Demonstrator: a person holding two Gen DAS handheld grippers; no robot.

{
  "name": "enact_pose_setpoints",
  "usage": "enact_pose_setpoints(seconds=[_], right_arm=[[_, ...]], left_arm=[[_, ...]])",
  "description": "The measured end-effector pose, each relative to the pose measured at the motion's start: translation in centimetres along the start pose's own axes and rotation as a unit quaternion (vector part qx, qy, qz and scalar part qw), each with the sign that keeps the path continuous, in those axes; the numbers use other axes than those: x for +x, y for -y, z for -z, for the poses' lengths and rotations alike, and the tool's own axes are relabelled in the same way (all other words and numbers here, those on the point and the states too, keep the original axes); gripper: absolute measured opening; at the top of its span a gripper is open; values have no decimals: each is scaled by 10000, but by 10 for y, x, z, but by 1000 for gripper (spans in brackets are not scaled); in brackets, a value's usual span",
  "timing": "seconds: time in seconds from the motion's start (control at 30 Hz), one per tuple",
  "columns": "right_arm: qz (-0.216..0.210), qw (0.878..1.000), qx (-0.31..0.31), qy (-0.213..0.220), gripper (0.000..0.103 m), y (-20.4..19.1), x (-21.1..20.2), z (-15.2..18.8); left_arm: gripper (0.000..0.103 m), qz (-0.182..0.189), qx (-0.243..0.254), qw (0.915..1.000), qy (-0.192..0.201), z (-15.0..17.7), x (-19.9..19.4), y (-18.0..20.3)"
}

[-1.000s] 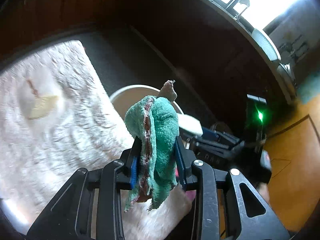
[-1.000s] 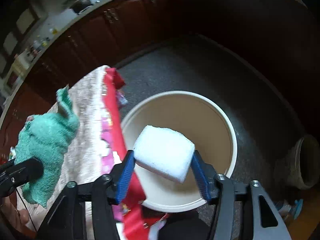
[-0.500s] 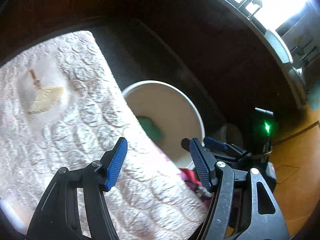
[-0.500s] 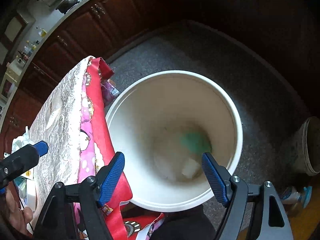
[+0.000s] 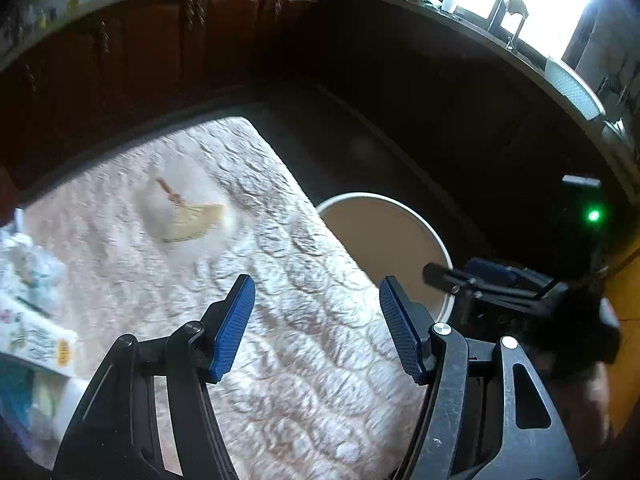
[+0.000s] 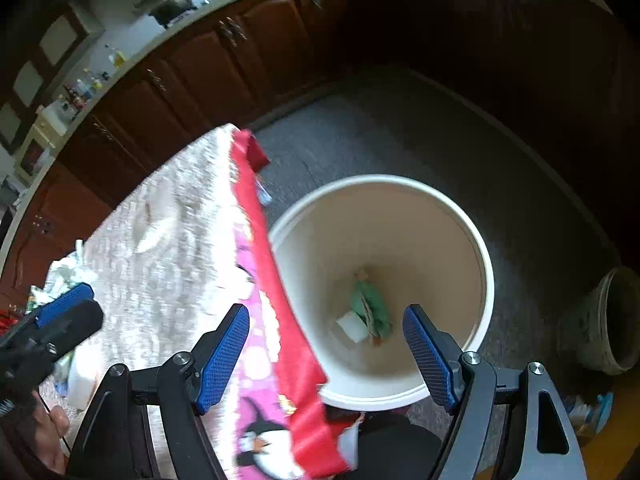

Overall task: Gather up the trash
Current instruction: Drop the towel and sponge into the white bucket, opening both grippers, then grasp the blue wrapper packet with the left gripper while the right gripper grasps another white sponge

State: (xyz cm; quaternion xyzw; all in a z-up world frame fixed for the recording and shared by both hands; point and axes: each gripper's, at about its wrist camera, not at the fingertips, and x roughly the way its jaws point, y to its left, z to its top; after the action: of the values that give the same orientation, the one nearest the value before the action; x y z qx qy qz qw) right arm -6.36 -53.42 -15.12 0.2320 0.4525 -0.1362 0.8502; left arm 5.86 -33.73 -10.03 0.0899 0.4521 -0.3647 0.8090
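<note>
Since a second ago, both tools have let go: green cloth (image 6: 370,306) and white sponge block (image 6: 352,327) now lie at the bottom of the bucket (image 6: 486,280), touching each other.

Item 1, left tool (image 5: 316,326): jaws wide apart, nothing between them, over the quilted table cover (image 5: 280,280) near its bucket-side edge.

Item 2, right tool (image 6: 326,354): jaws wide apart, nothing held, above the table edge where the red-and-pink cloth (image 6: 280,320) hangs down beside the bucket rim.

Item 3, bucket: cream, on the grey floor (image 6: 360,128), just beside the table edge.

Item 4, remaining litter: a heap of crumpled plastic wrappers and printed packets (image 5: 32,308) at the far left edge of the table, well apart from the bucket. Contents blurred; I cannot tell each piece.

Handling note, my judgement: wrappers look light, thin and crinkly, likely slippery on the blue pads (image 5: 234,328). I would pinch a bunched fold instead of a flat face, and close fully.

Item 5, pale fan-shaped motif (image 5: 188,216) mid-table: I cannot tell whether it is loose or part of the cover.
</note>
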Motion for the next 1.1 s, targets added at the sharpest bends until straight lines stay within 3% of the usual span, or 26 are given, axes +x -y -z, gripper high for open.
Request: enact_pose_setpoints(seconds=[0.43, 0.87, 1.1], right_arm=[[-564, 9947, -790, 344, 81, -82, -43, 5], [-1457, 9752, -1652, -226, 82, -190, -20, 41], [-1746, 9604, -2114, -502, 83, -243, -1, 62]], left_arm=[[64, -558, -343, 9969, 426, 45, -76, -55], [64, -1333, -1285, 9814, 499, 121, -147, -180], [64, -1406, -1461, 9780, 490, 145, -152, -236]])
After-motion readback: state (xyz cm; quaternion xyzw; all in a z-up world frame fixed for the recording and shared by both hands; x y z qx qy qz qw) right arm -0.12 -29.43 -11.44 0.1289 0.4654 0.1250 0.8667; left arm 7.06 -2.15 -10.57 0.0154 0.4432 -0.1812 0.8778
